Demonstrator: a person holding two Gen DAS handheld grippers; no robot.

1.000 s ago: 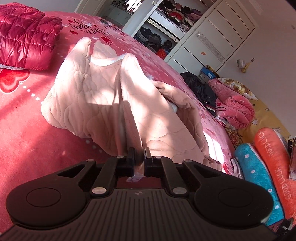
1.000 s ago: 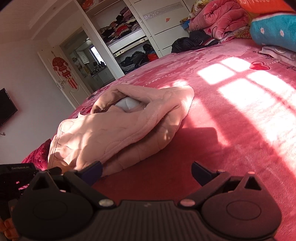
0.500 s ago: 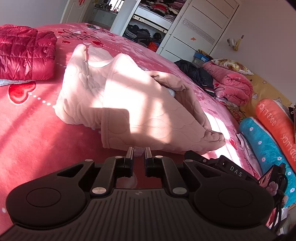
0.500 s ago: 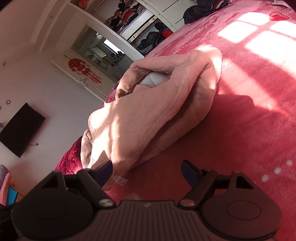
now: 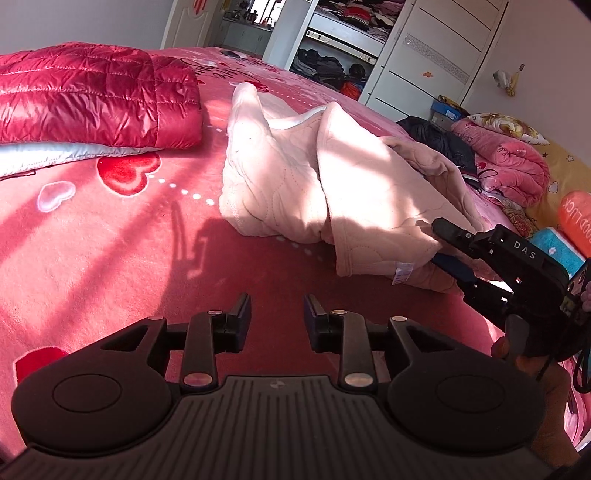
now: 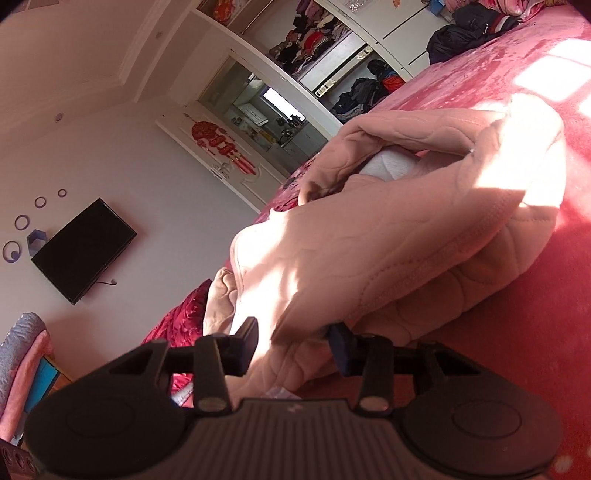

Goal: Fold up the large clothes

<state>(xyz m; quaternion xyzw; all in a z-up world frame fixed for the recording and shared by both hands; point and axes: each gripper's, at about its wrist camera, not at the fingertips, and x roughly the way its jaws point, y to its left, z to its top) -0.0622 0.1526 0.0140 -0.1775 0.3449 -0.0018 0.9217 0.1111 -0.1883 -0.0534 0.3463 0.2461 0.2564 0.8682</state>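
A pale pink quilted garment (image 5: 351, 184) lies bunched and partly folded on the red heart-print bedspread (image 5: 110, 258). My left gripper (image 5: 277, 306) hangs just short of its near edge; the jaws are opening and nothing is between them. In the left wrist view my right gripper (image 5: 439, 243) reaches in from the right, one finger above and one below the garment's near right corner, by a small white label. The right wrist view shows that gripper (image 6: 293, 339) with its jaws closing and a thick fold of the garment (image 6: 388, 240) between them.
A folded red down jacket (image 5: 92, 99) lies at the back left of the bed. Pink blankets (image 5: 517, 166), dark clothes (image 6: 469, 26) and an orange pillow (image 5: 576, 221) crowd the far right. A white wardrobe (image 5: 424, 55) stands behind, and a television (image 6: 81, 251) hangs on the wall.
My left gripper let go of the garment's edge, drew back and opened. The garment now lies flatter on the bed. My right gripper moved onto its corner and its jaws narrowed.
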